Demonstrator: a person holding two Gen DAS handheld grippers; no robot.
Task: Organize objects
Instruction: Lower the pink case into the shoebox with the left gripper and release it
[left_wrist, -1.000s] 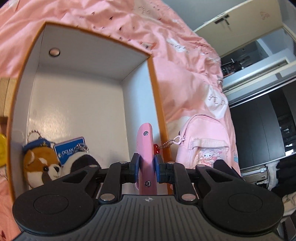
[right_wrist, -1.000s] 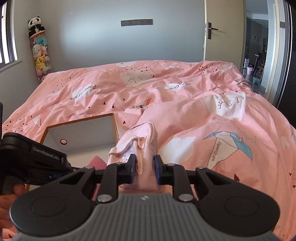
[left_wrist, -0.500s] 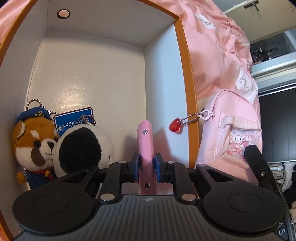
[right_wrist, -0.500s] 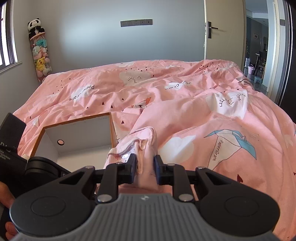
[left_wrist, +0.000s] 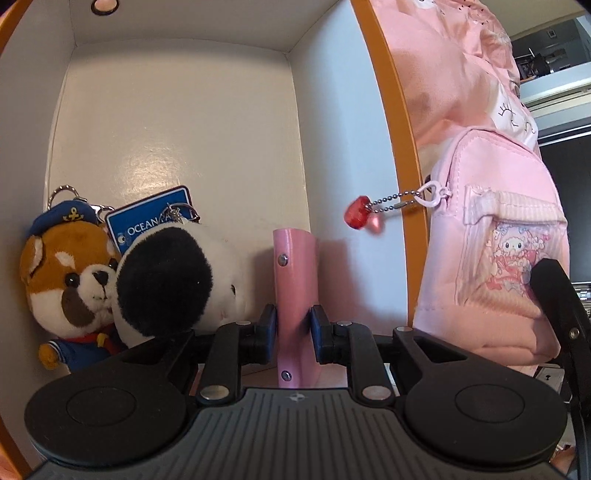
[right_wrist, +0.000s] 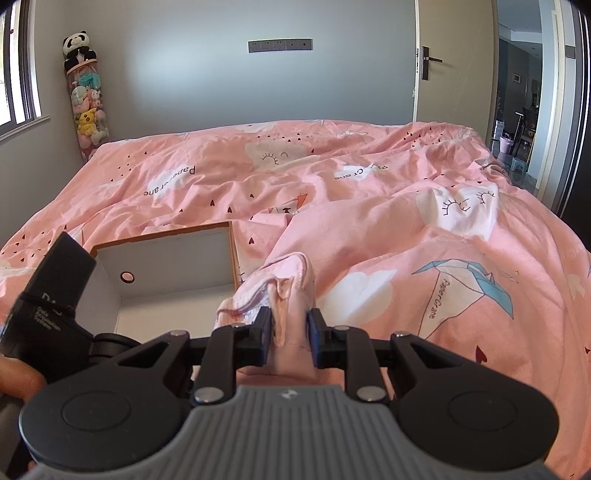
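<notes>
My left gripper (left_wrist: 293, 328) is shut on a flat pink case (left_wrist: 294, 280) with rivets, held upright inside the white box with an orange rim (left_wrist: 391, 110), close to its right wall. A fox plush in a sailor cap (left_wrist: 70, 280), a black-and-white plush (left_wrist: 173, 277) and a blue Ocean Park tag (left_wrist: 147, 218) lie at the box's left. My right gripper (right_wrist: 290, 336) is shut on the top of the small pink backpack (right_wrist: 284, 291), which shows beside the box in the left wrist view (left_wrist: 495, 254). A red heart charm (left_wrist: 356, 214) hangs from its zipper.
The box (right_wrist: 166, 258) rests on a bed with a pink patterned duvet (right_wrist: 369, 206). The left gripper's body (right_wrist: 51, 310) and the hand holding it show at the left of the right wrist view. A hanging toy holder (right_wrist: 86, 96), a wall and a door (right_wrist: 454, 62) lie beyond.
My left gripper has moved the pink case deeper into the box, down toward its floor beside the plush toys. The right gripper has stayed shut on the backpack, almost still.
</notes>
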